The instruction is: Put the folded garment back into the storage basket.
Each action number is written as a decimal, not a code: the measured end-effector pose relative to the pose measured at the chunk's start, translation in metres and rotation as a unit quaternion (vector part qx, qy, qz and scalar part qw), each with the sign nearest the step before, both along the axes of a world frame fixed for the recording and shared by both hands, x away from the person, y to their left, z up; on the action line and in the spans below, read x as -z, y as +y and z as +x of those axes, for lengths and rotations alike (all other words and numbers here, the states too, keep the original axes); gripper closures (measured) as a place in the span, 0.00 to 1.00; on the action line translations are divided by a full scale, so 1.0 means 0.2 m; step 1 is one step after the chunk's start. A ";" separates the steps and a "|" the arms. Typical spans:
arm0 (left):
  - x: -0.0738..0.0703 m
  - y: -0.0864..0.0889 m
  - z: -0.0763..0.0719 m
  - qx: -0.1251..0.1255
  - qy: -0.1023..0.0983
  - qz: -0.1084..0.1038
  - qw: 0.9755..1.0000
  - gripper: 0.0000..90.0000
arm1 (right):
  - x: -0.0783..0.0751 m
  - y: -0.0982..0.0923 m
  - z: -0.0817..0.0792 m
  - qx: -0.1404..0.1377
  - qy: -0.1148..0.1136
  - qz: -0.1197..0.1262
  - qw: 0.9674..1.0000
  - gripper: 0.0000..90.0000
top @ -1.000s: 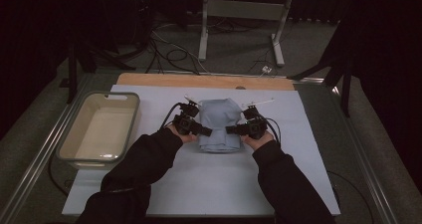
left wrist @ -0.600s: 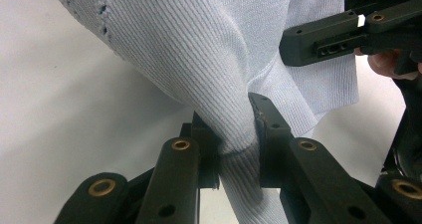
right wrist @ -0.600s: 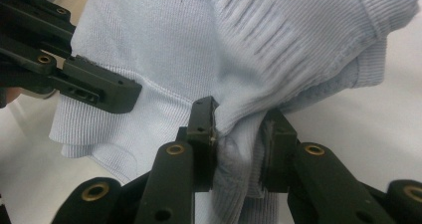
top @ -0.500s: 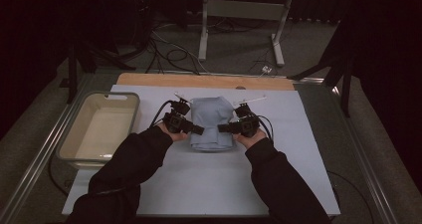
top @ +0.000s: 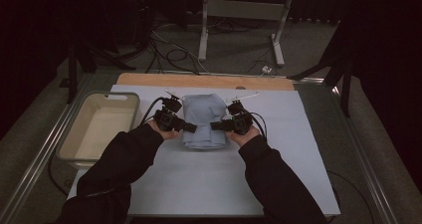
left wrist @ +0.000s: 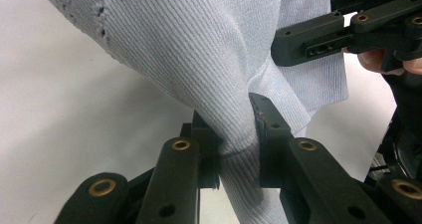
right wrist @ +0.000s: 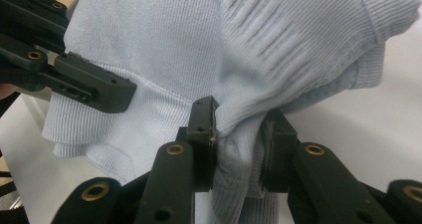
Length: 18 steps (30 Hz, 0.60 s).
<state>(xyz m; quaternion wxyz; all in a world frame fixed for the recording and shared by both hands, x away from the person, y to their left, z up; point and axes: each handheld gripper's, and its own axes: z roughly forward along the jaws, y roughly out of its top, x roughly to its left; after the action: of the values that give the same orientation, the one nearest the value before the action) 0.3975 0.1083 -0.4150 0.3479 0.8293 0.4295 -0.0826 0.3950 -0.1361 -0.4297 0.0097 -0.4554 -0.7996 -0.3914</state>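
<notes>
Ribbed knit garment nearer (bunched)

Both forearms are stretched forward from the near edge of the high view, sleeves dark, hands angled inward toward each other. The left gripper is clamped – its 2 jaws pinched tight on a fold of the garment. The right gripper is clamped likewise on the opposite side, its tips facing the left one.
</notes>
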 end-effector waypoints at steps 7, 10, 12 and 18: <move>-0.04 0.07 -0.01 -0.004 -0.003 -0.003 1.000 0.85 | -0.03 0.06 0.00 -0.009 -0.006 0.002 1.000 0.80; -0.05 0.10 -0.02 -0.007 -0.004 -0.003 1.000 0.85 | -0.05 0.09 0.00 -0.014 -0.010 0.000 1.000 0.80; -0.06 0.12 -0.02 -0.009 -0.004 -0.003 1.000 0.85 | -0.06 0.11 0.01 -0.016 -0.011 0.000 1.000 0.80; -0.08 0.17 -0.03 -0.012 -0.005 -0.003 1.000 0.85 | -0.08 0.16 0.01 -0.024 -0.014 0.003 1.000 0.80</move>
<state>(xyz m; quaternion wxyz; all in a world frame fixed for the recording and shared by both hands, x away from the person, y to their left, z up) 0.3922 0.1424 -0.3984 0.3538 0.8234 0.4372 -0.0758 0.3972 -0.1046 -0.4139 0.0093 -0.4301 -0.8095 -0.3995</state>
